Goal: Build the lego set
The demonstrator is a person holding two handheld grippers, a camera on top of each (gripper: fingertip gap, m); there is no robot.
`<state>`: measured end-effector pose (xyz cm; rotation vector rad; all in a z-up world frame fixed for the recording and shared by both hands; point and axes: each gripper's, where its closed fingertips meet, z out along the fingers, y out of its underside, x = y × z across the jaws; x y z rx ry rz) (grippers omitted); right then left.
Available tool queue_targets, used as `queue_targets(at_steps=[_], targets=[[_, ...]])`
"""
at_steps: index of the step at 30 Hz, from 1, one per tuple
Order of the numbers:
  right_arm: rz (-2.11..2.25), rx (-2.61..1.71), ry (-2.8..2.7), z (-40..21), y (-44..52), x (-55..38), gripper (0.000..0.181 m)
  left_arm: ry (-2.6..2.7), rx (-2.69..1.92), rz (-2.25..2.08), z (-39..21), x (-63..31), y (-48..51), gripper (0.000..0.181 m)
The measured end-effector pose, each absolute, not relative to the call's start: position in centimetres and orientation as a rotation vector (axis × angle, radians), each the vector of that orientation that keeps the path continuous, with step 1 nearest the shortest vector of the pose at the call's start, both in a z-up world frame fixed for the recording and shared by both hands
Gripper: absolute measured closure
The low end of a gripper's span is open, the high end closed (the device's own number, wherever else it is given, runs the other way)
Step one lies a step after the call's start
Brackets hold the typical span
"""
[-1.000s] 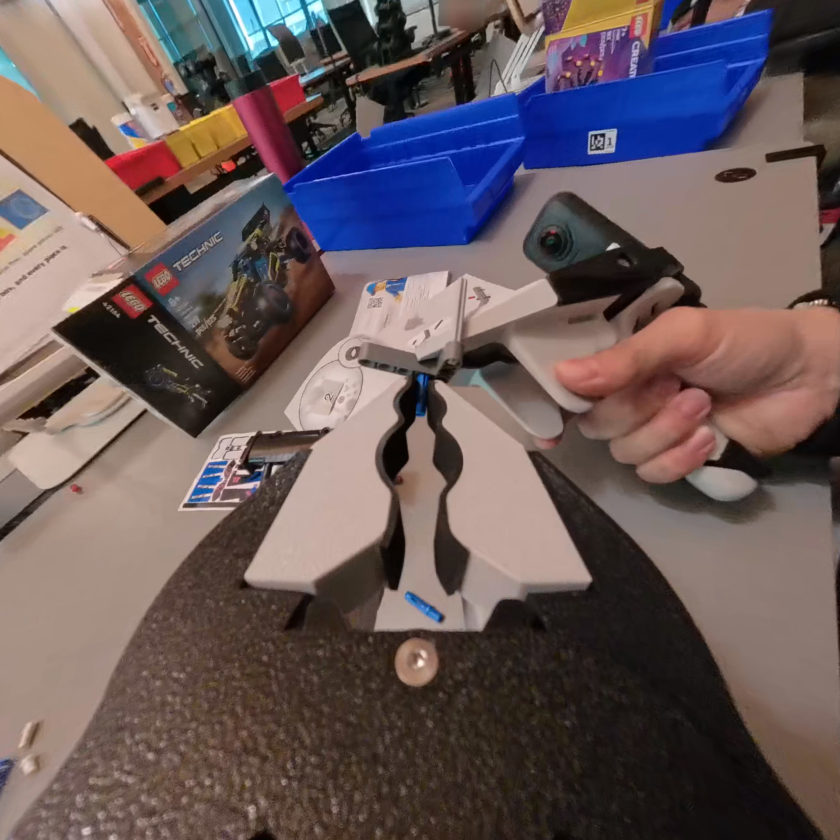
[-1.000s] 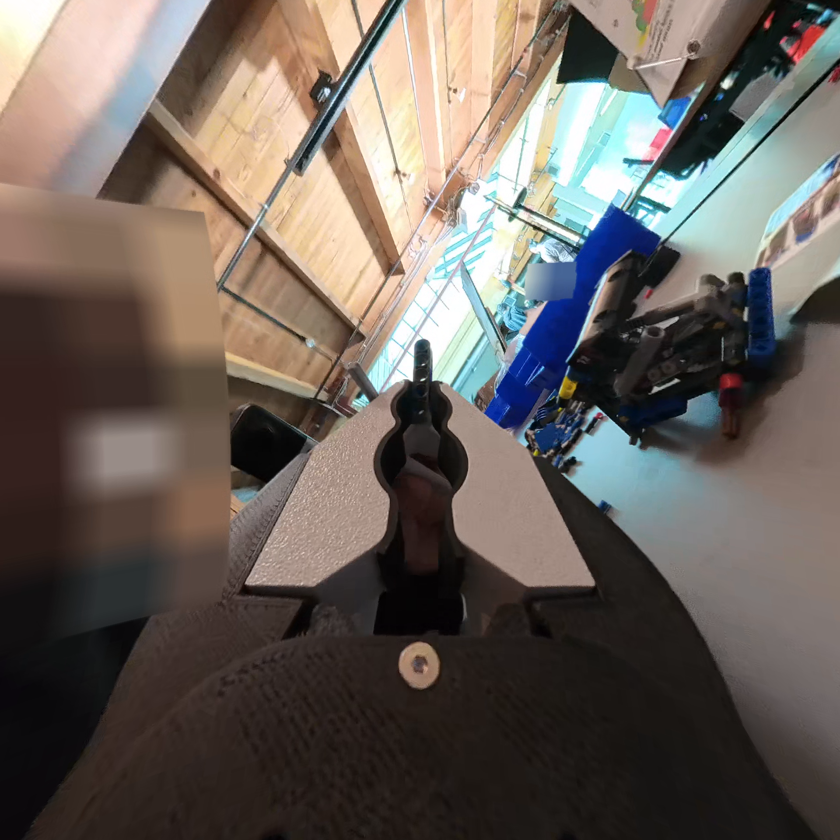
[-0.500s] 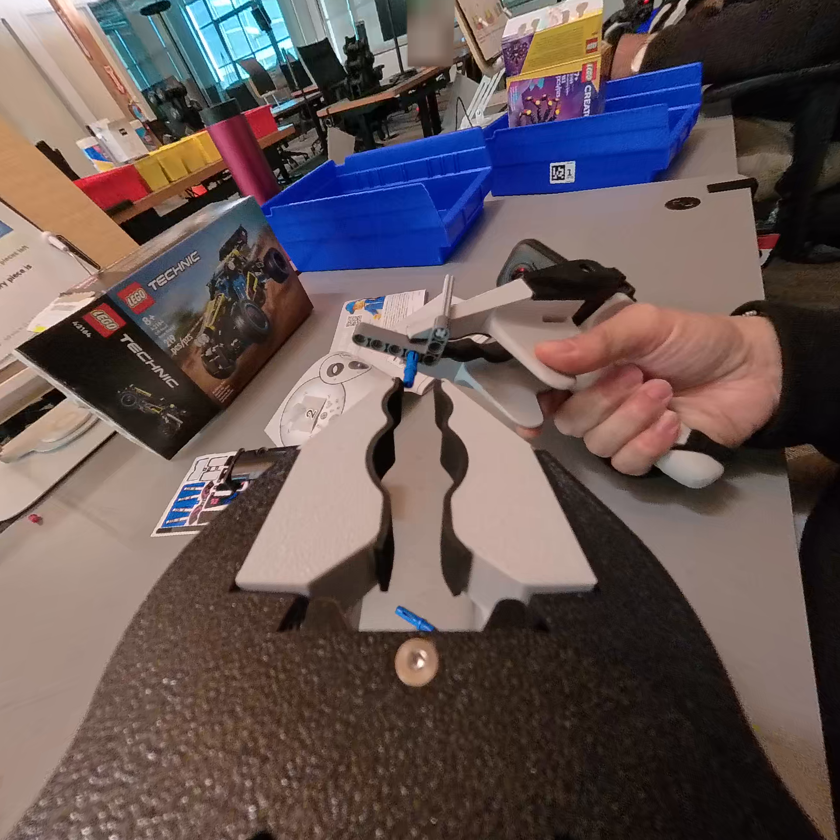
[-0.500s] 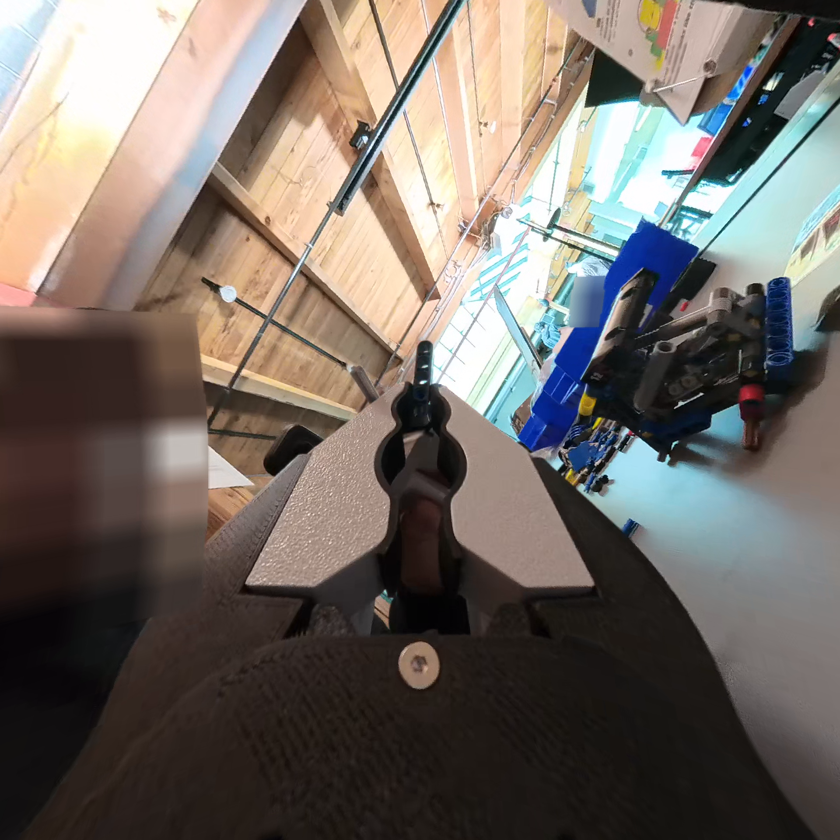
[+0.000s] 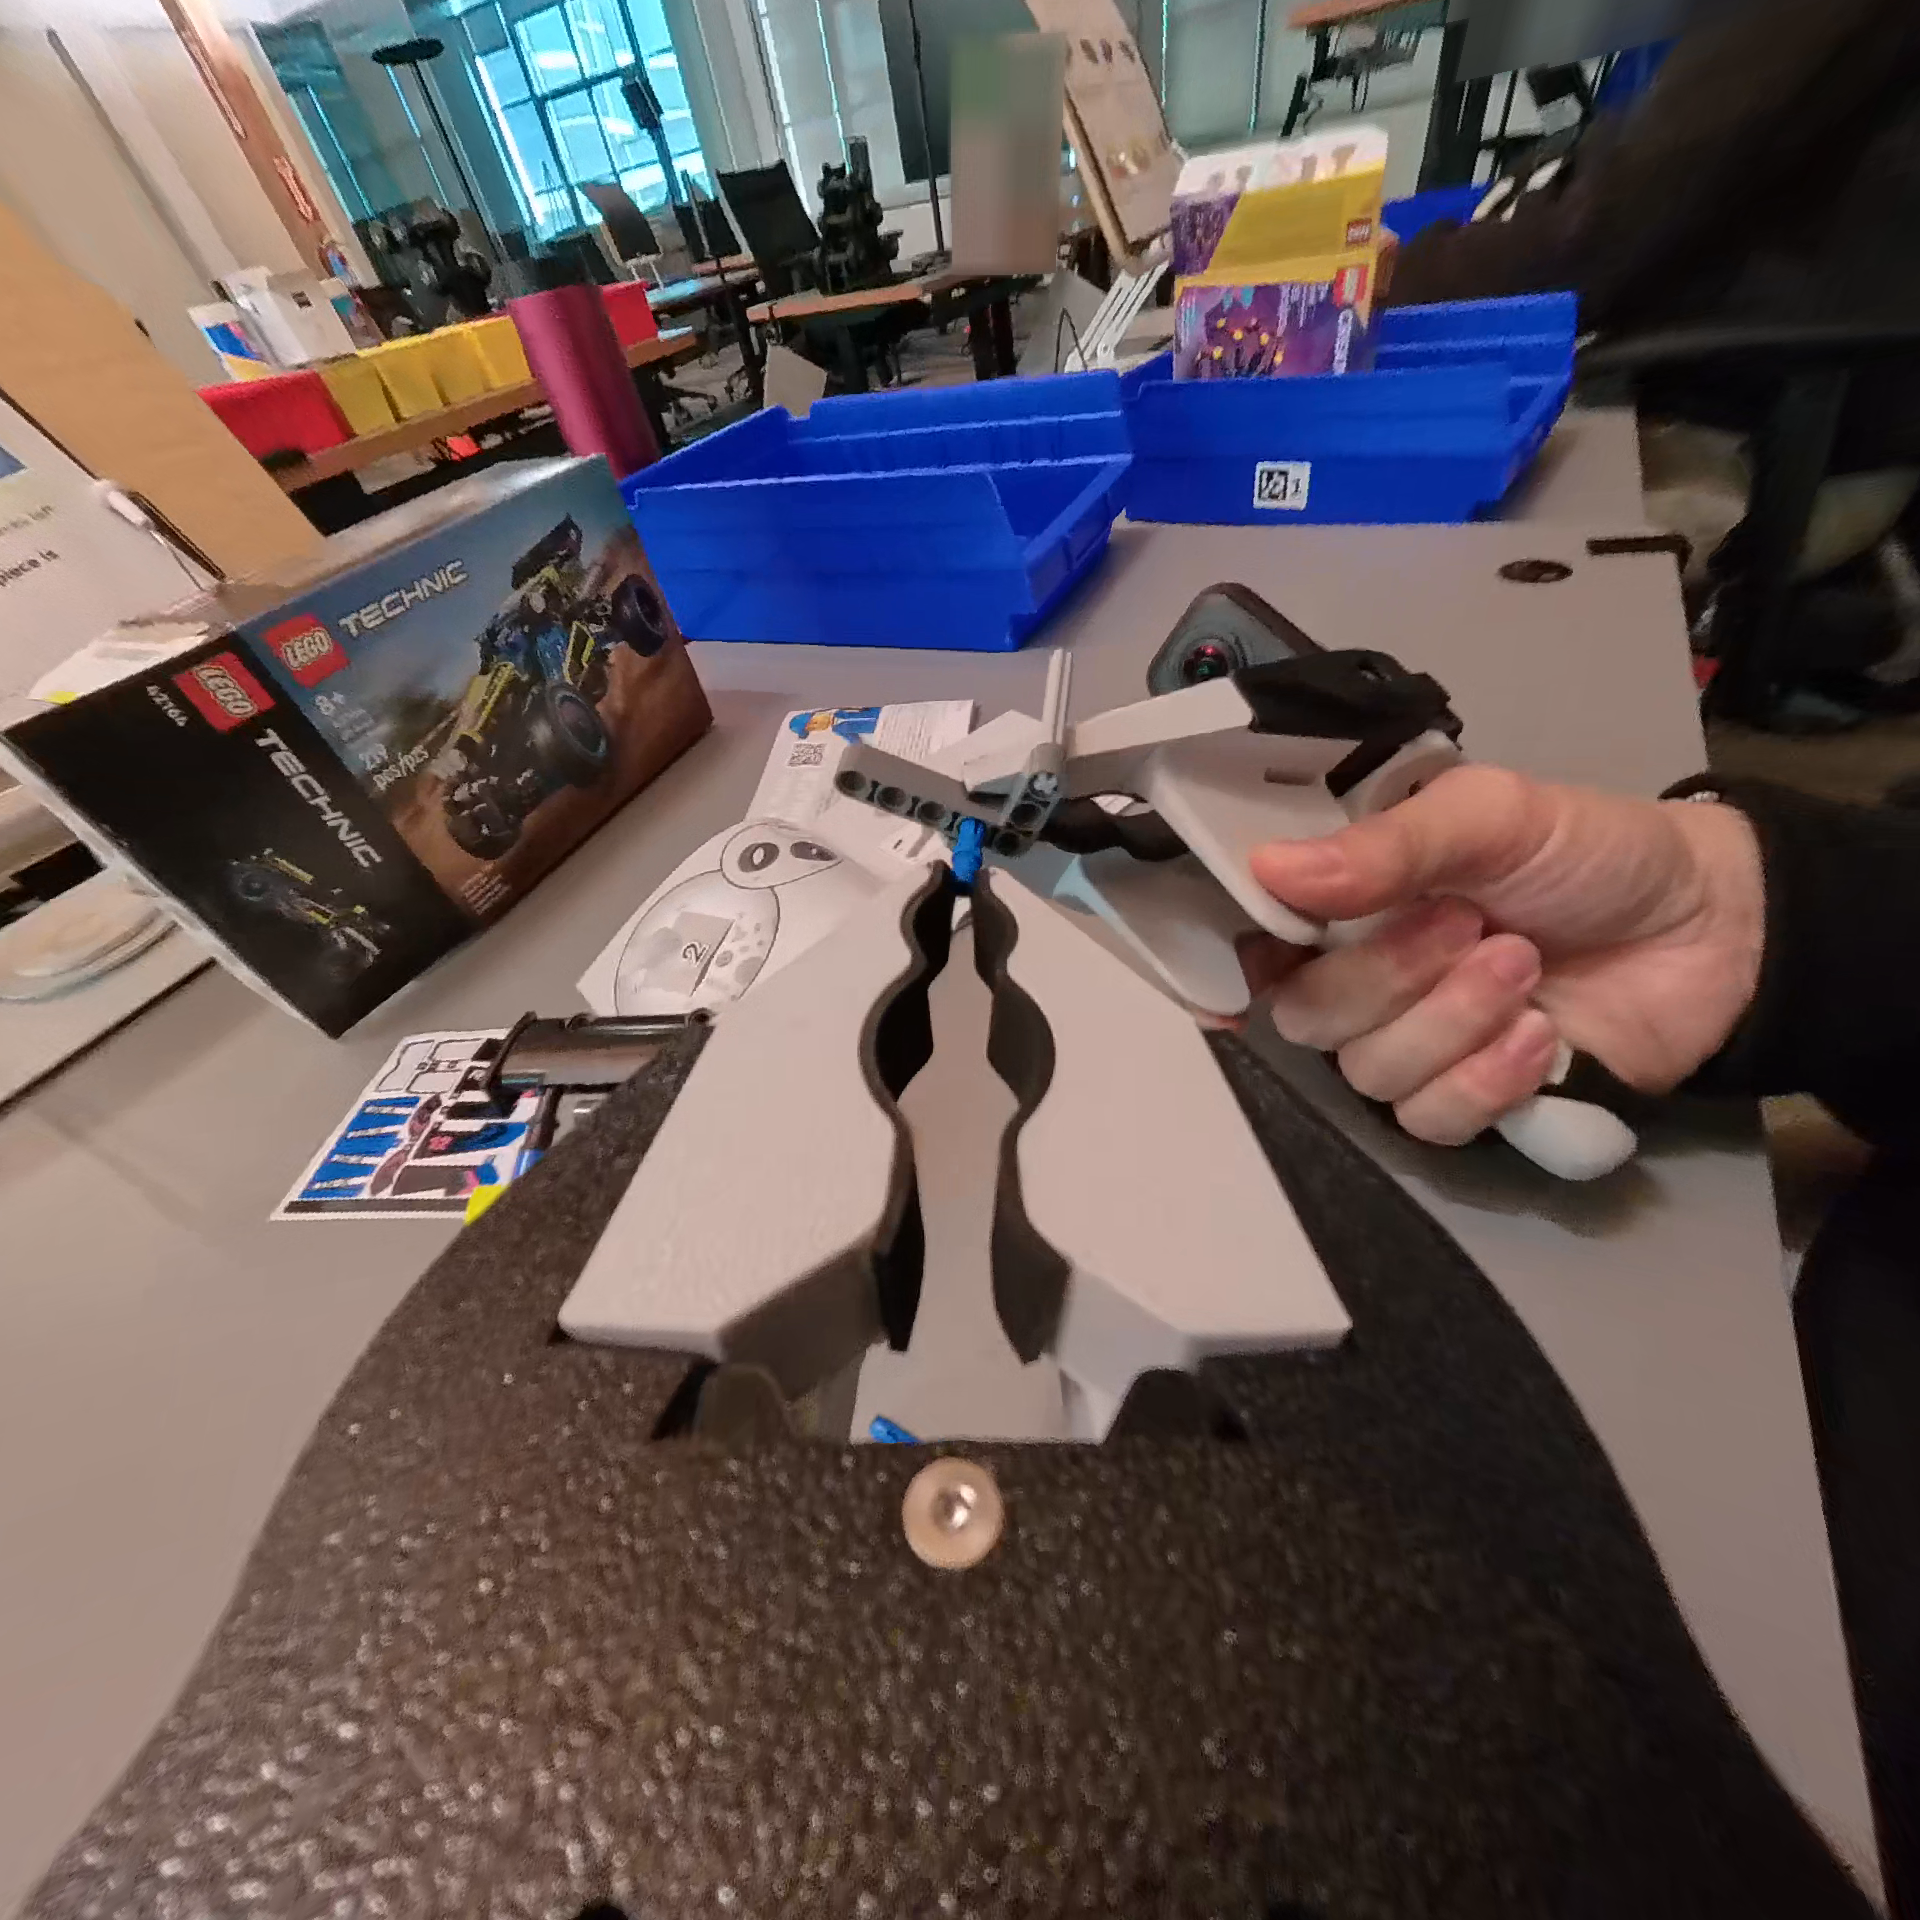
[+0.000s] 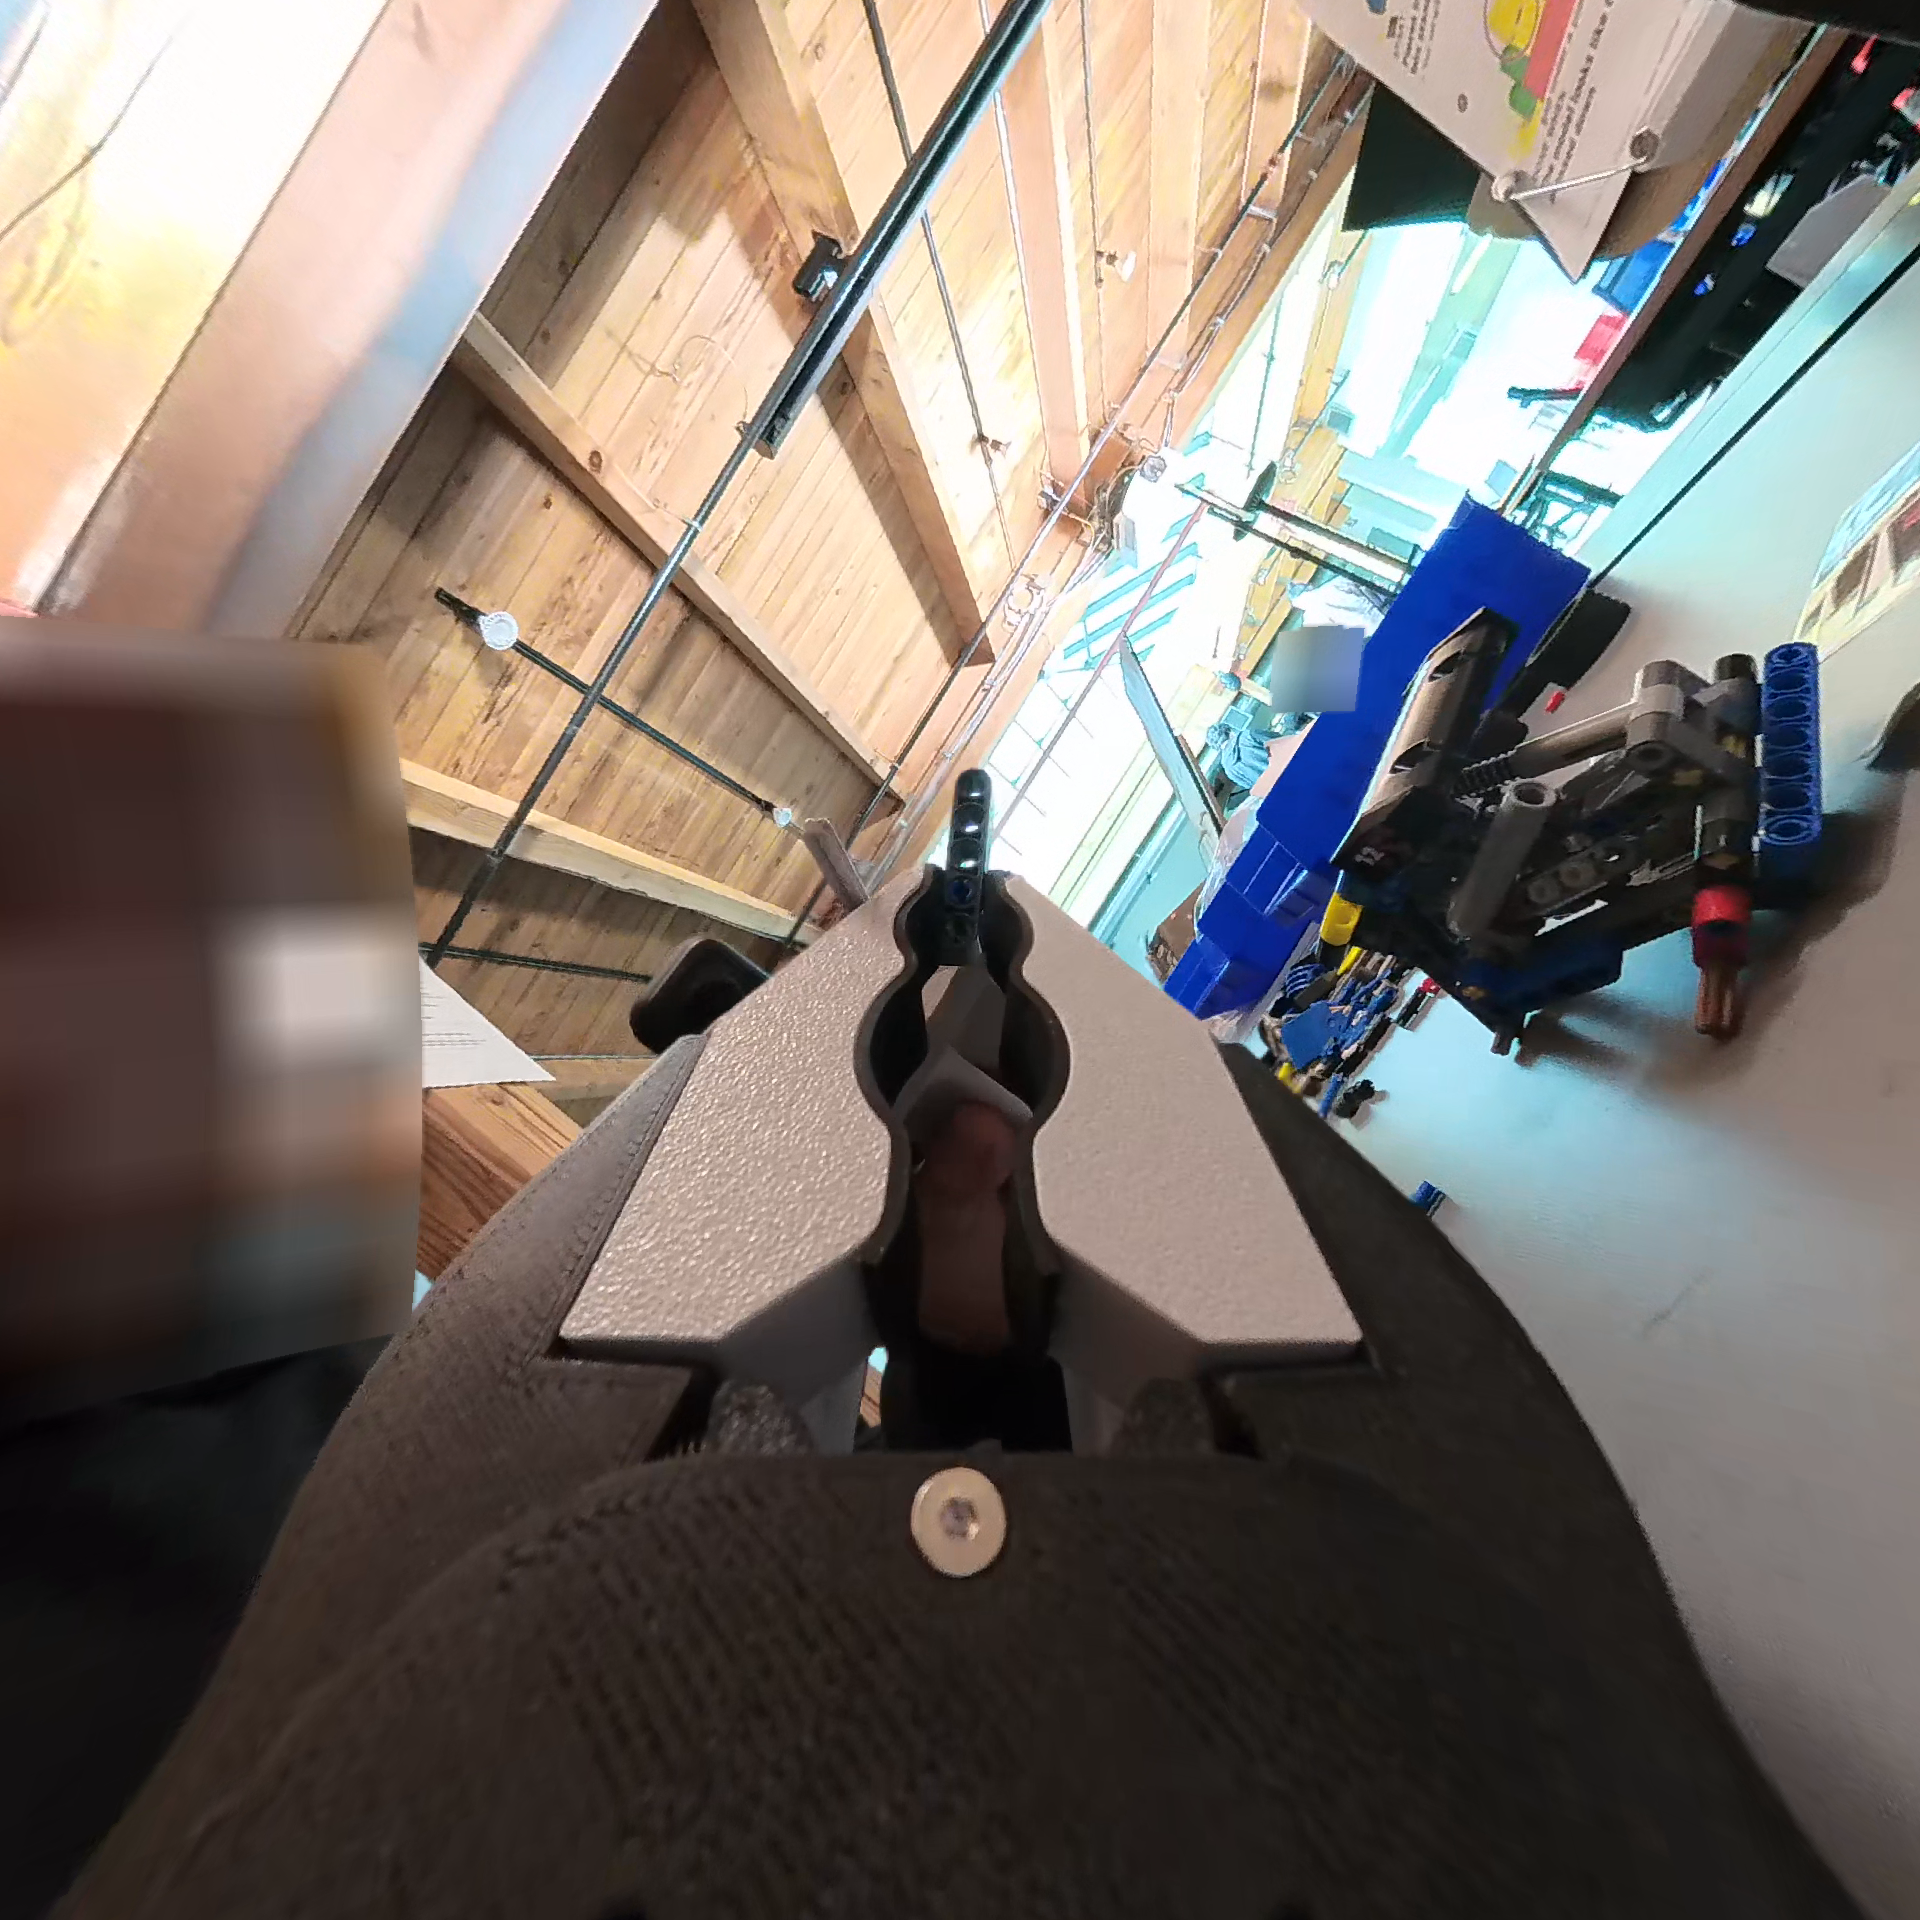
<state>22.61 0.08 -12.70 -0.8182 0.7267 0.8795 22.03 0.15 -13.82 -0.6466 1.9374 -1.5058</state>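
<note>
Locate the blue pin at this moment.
In the left wrist view, the blue pin sits at the tips of the left gripper, right under the grey beam held by the right gripper, above the table.

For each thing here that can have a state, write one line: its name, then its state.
Left gripper: shut on blue pin.
Blue pin: its tip at a hole in the beam.
Right gripper: shut on beam.
Beam: held above table, grey.
Model: partly built, on table.
Near bin: looks empty.
Box: lying flat.
</note>
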Motion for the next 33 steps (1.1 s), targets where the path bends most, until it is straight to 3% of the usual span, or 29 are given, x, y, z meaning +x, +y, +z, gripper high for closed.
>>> queue_targets(at_steps=[3,7,17,27,33], targets=[[0.89,-0.808,0.72,-12.6,0.0,22.5,0.172,1.925,-0.547,-1.355,-13.8,22.0,0.1,0.18],[0.89,-0.825,0.714,-12.6,0.5,22.1,0.172,1.924,-0.706,-1.631,-13.6,21.9,-0.2,0.181],[0.789,-0.948,0.614,-12.2,-0.2,21.8,0.175,1.919,-0.591,-1.592,-13.4,21.5,-0.7,0.18],[-0.103,-1.748,0.735,-19.3,-4.3,24.5,0.175,2.24,-0.667,-1.457,-17.3,21.5,0.8,0.172],[-0.147,-1.864,0.746,-21.1,-5.4,24.7,0.175,2.372,-0.657,-1.35,-20.0,21.1,0.1,0.175]])
